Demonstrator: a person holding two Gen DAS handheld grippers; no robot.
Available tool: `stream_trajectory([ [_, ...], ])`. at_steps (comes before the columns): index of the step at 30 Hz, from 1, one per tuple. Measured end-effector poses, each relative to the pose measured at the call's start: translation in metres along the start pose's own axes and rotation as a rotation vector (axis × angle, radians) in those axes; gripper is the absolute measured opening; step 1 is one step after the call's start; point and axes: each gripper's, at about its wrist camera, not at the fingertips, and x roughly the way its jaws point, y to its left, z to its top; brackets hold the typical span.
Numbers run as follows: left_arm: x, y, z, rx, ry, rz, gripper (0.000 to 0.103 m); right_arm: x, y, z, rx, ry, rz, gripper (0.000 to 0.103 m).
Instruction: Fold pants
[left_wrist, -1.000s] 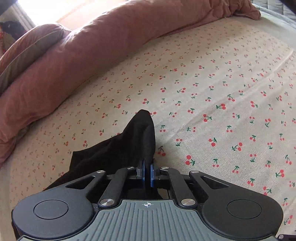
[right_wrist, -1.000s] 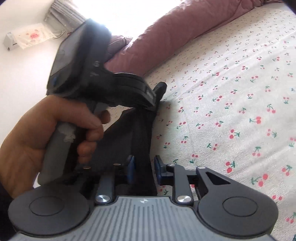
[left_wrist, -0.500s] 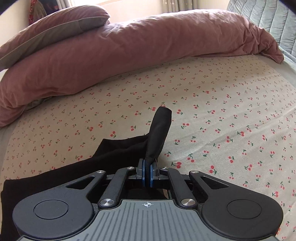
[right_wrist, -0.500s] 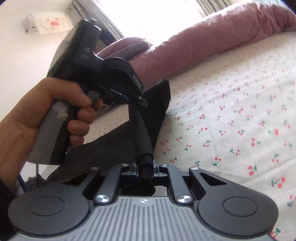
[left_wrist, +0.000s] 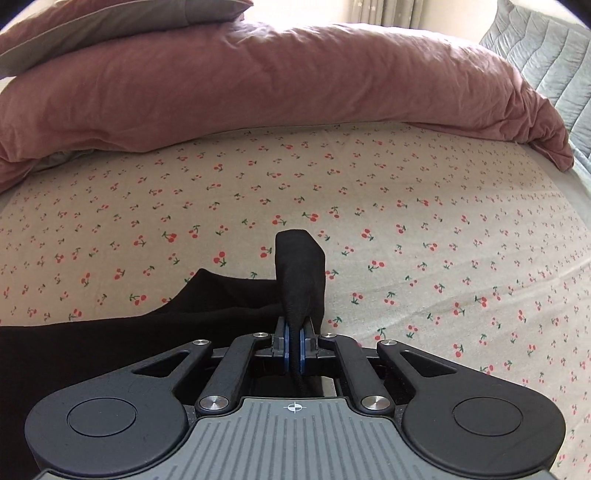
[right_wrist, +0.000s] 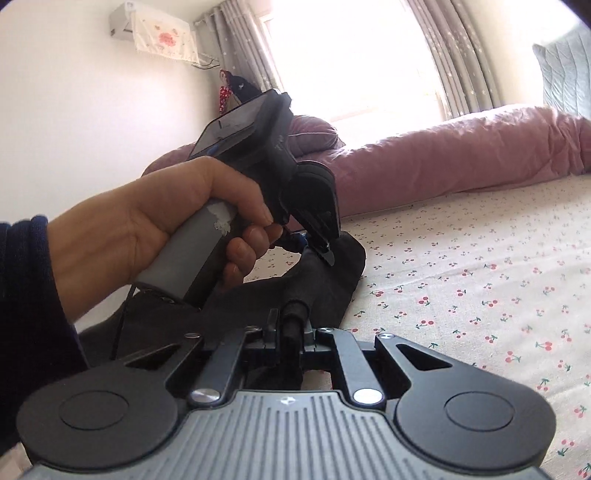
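- Early in the fold, by the look of it: black pants (left_wrist: 110, 343) gripped and lifted at one edge, no finished crease or stacked layer visible on the bed (left_wrist: 424, 229).
- Left tool (left_wrist: 294, 345) clamped tight on a bunched strip of the pants, a short tab of cloth standing up past the blue pads.
- Right tool (right_wrist: 291, 332) pinched shut on a rolled black edge of the pants (right_wrist: 325, 280), just beside the left tool (right_wrist: 325, 254), seen here from the side in a hand (right_wrist: 147, 229).
- Both grips close together on one edge of the garment; waistband or hem cannot be told.
- Rest of the cloth draped down and away to the left of the left wrist view, partly resting on the cherry-print sheet, partly out of frame.
- Long axis judged to run from the pinched edge back toward the person and leftward; full length hidden, so direction uncertain.
- Still left, judging from this: spreading flat, laying leg on leg, folding across.
- Pink duvet (left_wrist: 295, 81) well apart at the far side of the bed.
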Motion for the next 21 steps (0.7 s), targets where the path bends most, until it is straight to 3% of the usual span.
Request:
stream_trajectory([
  [5,-0.027,-0.032,0.019,0.022,-0.119,-0.004,0.003,0.0,-0.048,0.018,0.276,0.019,0.099,0.0],
  [9,-0.035,-0.055,0.029,0.012,-0.135,-0.009,0.003,-0.013,-0.083,0.028,0.434,0.022,0.134,0.0],
  [15,-0.042,-0.121,0.046,0.04,-0.165,-0.073,0.003,-0.066,-0.116,0.06,0.406,-0.067,0.057,0.0],
  [21,-0.051,-0.212,0.057,0.115,-0.172,-0.232,0.003,-0.127,-0.156,0.085,0.355,-0.216,-0.107,0.0],
])
